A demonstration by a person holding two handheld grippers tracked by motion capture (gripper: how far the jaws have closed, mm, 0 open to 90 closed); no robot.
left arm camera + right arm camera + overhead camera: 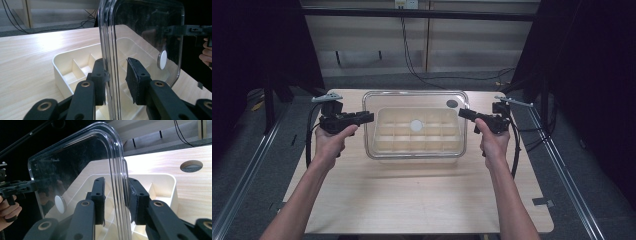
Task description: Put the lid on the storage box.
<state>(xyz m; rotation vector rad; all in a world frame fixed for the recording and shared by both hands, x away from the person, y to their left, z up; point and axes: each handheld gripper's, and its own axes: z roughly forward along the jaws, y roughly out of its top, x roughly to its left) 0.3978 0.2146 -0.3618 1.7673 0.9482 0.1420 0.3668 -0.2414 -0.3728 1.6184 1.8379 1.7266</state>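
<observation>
A clear plastic lid [412,100] with a white round knob [415,125] hangs level just above a cream compartment tray [384,145] on the wooden table [412,195]. My left gripper [371,117] is shut on the lid's left edge, and my right gripper [462,113] is shut on its right edge. In the left gripper view the lid [145,30] stands between the jaws of my left gripper [115,62], with the tray [60,67] below. In the right gripper view my right gripper [116,181] pinches the lid's rim [117,157] over the tray [170,187].
A dark round hole [452,103] in the tabletop lies behind the tray at the right, also seen in the right gripper view [191,165]. Metal rails [242,170] run along both sides of the table. Cables [412,55] trail across the floor behind it.
</observation>
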